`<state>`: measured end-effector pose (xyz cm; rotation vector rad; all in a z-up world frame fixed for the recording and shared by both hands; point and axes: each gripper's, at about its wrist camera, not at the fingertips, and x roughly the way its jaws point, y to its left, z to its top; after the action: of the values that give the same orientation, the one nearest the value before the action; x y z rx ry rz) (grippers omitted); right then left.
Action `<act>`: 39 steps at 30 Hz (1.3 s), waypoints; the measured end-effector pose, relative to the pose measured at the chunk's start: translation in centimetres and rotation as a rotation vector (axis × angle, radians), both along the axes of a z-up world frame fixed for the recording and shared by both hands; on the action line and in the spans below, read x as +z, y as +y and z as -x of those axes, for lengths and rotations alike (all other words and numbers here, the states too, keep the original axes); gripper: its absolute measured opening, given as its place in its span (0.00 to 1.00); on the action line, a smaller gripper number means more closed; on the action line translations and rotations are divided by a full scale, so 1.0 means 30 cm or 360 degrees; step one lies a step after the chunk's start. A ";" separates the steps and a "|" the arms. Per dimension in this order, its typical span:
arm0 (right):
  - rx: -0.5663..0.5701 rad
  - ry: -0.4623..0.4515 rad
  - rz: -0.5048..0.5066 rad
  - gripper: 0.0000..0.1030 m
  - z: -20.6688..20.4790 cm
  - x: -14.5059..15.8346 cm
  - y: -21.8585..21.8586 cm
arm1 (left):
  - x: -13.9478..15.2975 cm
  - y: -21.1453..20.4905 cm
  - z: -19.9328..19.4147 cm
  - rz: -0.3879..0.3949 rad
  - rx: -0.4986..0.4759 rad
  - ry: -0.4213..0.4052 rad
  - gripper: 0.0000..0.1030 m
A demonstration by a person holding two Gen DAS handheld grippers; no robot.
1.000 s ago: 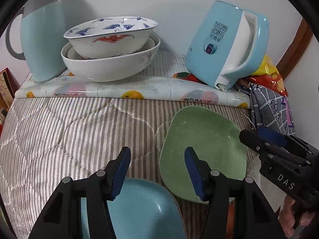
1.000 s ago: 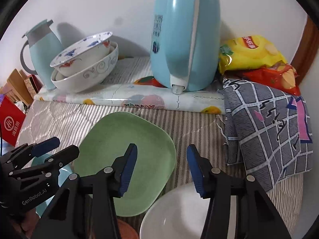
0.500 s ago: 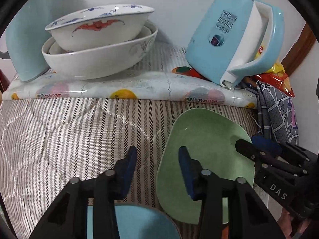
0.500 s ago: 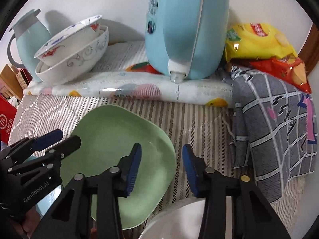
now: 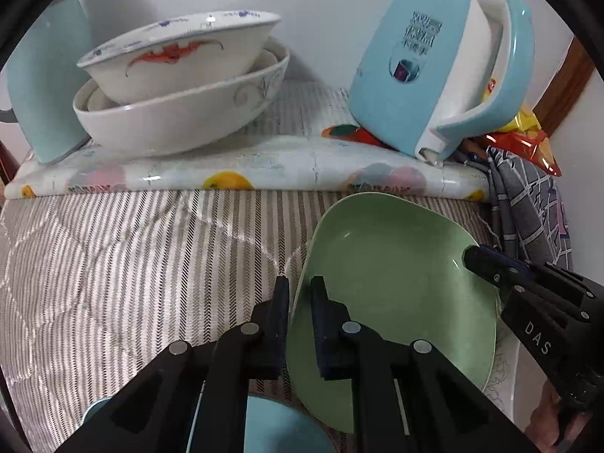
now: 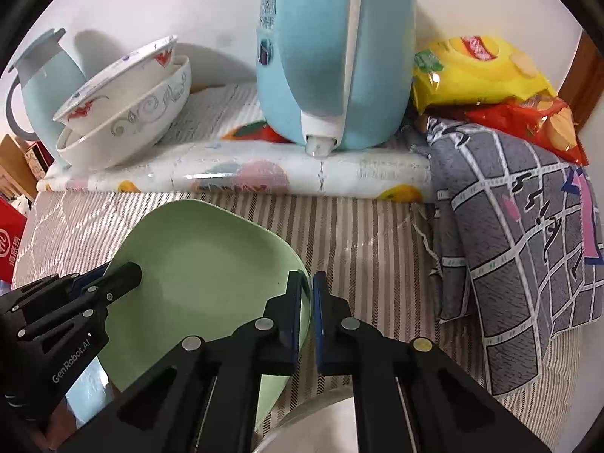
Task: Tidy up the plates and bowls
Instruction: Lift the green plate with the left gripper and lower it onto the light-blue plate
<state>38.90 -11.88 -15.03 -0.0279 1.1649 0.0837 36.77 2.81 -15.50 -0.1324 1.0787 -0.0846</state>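
Pinching the green plate (image 5: 396,283) with both tongs: left tongs (image 5: 300,302) clamp its left rim, right tongs (image 6: 307,302) its right rim, lower middle of each frame.

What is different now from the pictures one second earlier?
Both grippers closed onto the green plate: the left gripper on its left rim, the right gripper on its right rim. Both moved forward. The stacked bowls and kettle stayed put.
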 end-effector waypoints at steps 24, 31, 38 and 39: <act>0.0049 -0.0243 -0.0090 0.06 0.183 0.274 0.094 | 0.251 0.121 0.267 0.0010 0.0103 -0.0197 0.11; 0.0094 -0.0260 -0.0099 0.06 0.288 0.315 0.158 | 0.277 0.177 0.393 0.0007 0.0165 -0.0211 0.11; 0.0133 -0.0261 -0.0126 0.06 0.390 0.323 0.218 | 0.278 0.237 0.510 0.0013 0.0229 -0.0224 0.11; 0.0140 -0.0258 -0.0131 0.06 0.400 0.321 0.226 | 0.273 0.249 0.526 0.0018 0.0244 -0.0220 0.11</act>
<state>26.91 -5.10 -5.38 -0.0130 0.9970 0.2035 20.98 10.27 -7.32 -0.2157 0.9271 0.0377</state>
